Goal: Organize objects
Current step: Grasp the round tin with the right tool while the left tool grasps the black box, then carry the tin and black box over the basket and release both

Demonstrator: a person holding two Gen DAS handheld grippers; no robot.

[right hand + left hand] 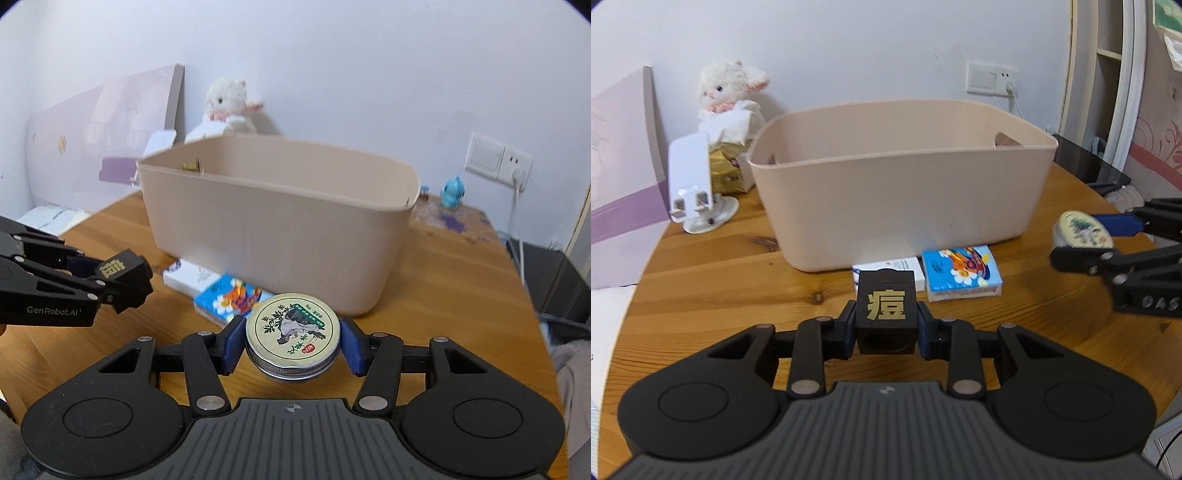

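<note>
In the left wrist view, our left tongs point(886, 325) pinch a small black box point(886, 314) with a gold character on its top, one blue pad on each narrow side. The box is lifted above the desk point(701, 295), in front of the beige bin point(886, 192). The grip takes only the rear part of the box, so we judge it could turn or slide out if we swing it fast. The bin wall is tall, and if we do not rise enough the box may hit the rim and be pushed from the pads. A white carton point(886, 267) and a blue tissue pack point(960, 273) lie on the desk, touching or almost touching the bin; a low path could drag them. The phone stand point(692, 181) to the left is near, and a wide move may knock it over.

In the right wrist view, our right tongs point(292, 343) pinch a round metal tin point(292, 334) with a painted lid, held level above the desk. The tin is round and smooth, so only two small contact lines hold it; we think it may roll out between the pads when tilted over the bin point(280, 221). The left tongs point(122, 280) with the black box point(123, 275) are close by on the left side. If both go to the bin together, they may collide above the rim.
</note>
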